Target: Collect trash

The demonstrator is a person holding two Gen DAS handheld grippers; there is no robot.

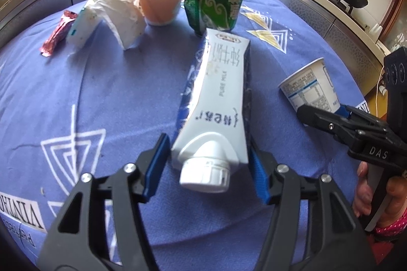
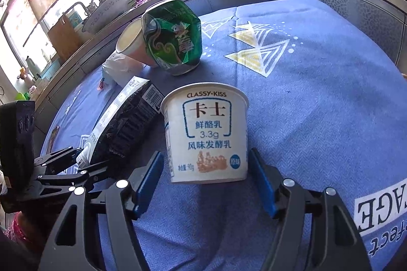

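So the left gripper (image 1: 208, 164) sits wide open around the milk carton (image 1: 218, 98) mid-table, not gripping; the right gripper (image 2: 206, 171) likewise around the yogurt cup (image 2: 206, 133). Both probably light, crushable; squeeze mid-body gently.

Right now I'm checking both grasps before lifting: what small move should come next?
Probably close both grippers. The left gripper is open with its blue pads flanking the cap end of the lying milk carton, gaps on both sides. The right gripper likewise straddles the upright yogurt cup without visibly squeezing it.
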